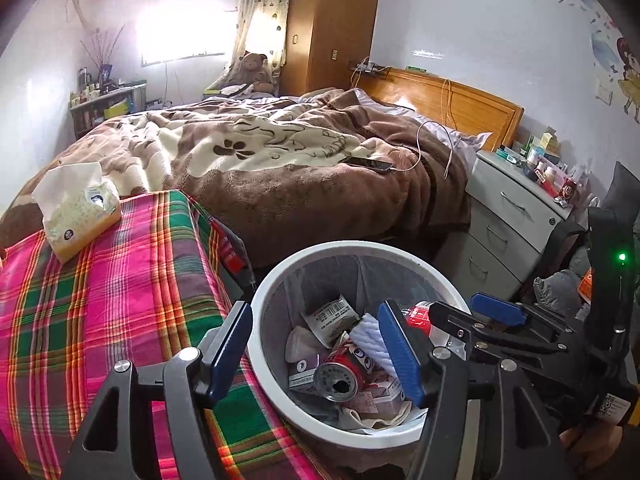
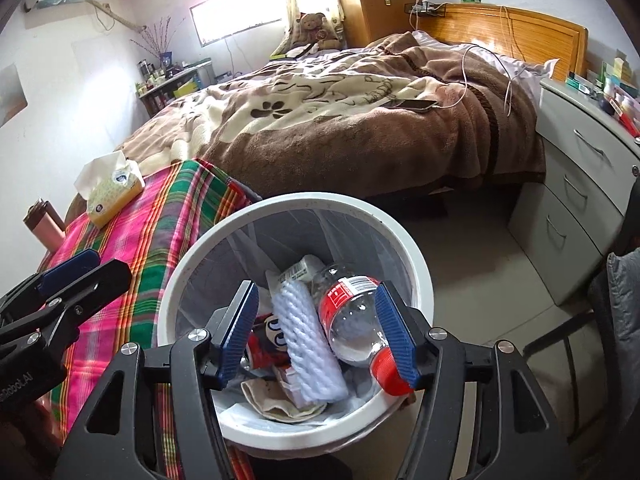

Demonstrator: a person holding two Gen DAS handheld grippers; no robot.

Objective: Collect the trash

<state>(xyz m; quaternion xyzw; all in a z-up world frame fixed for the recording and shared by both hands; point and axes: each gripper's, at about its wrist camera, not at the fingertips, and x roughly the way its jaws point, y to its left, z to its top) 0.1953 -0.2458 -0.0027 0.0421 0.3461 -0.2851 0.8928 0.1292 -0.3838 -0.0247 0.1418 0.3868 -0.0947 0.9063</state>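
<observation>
Right gripper [image 2: 316,336]: jaws apart, empty, above white bin [image 2: 416,264]. Left gripper [image 1: 316,350]: likewise apart. Bin contents: clear bottle [image 2: 356,312], red can [image 1: 340,374], white rope [image 2: 308,344]. Adjacent: plaid cloth [image 1: 100,300], tissue pack [image 1: 80,210], bed [image 1: 280,160], drawers [image 1: 508,220].

1. on the body of my left gripper [image 2: 24,376], at the left edge of the right wrist view, light lettering stands rotated — i read only "robot.ai", and the start of it is cut off.
2. a white wrapper [image 1: 330,314] in the bin carries a barcode and fine print — too small for me to read.
3. the plastic bottle [image 2: 352,312] has a red label with white print, blurred past reading.
4. a small code sticker [image 1: 610,402] on my right gripper's handle — unreadable.
</observation>
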